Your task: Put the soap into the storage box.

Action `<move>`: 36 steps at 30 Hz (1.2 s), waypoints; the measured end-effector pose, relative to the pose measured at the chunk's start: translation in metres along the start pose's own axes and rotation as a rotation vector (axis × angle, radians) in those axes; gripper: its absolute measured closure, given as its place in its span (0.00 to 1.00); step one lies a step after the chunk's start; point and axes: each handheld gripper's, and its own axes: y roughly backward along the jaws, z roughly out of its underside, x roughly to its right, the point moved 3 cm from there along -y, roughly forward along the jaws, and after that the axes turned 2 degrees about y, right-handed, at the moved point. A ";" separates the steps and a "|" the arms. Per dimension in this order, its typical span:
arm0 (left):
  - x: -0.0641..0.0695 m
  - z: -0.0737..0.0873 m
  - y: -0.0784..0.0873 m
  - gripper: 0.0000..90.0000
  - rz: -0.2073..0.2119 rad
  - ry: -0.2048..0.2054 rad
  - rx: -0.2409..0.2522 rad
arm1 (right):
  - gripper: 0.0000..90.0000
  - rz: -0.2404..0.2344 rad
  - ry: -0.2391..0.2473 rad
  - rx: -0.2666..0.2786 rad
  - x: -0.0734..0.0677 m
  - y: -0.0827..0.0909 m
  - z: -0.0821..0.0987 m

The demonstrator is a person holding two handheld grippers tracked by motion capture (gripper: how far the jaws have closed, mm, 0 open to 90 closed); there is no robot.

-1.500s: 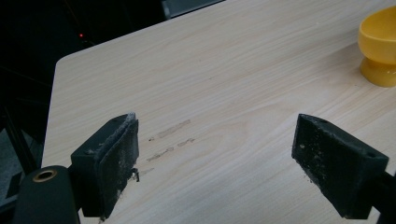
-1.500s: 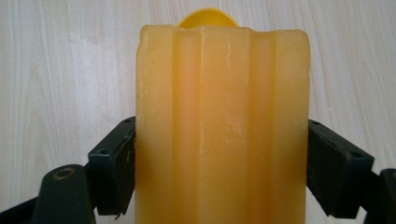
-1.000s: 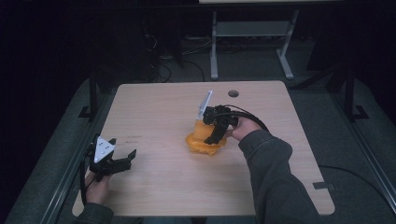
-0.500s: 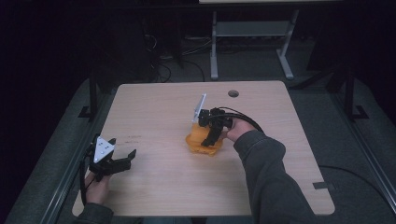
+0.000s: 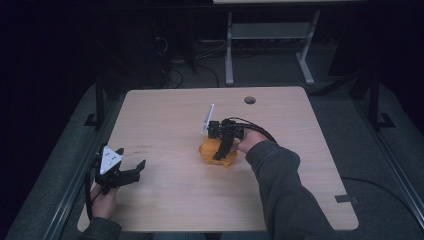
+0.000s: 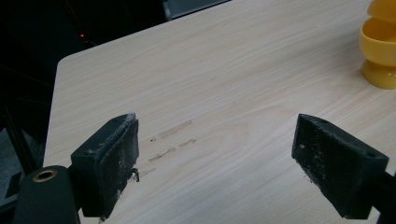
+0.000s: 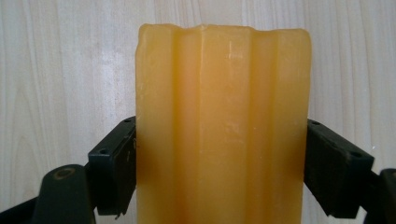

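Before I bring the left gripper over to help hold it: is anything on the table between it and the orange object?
Nothing visible: bare table lies between the open left gripper and the orange object, which the right gripper grips.

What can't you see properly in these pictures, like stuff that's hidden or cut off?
- Orange thing, high view: the right gripper and hand cover much of it, and it is small, so its shape stays unclear.
- Same orange thing, right gripper view: the bottom edge cuts it off.
- Yellow thing, left gripper view: the right and top edges cut it off.
- Left gripper, high view: its hand partly hidden beneath it.
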 end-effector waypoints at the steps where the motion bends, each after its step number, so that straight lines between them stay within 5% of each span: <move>1: 0.000 0.000 0.000 0.16 0.000 0.000 -0.002 | 0.23 0.001 0.003 -0.003 0.000 -0.001 -0.001; 36: 0.001 0.000 0.000 0.16 0.001 -0.002 -0.004 | 0.21 0.016 -0.049 0.036 -0.001 -0.006 -0.001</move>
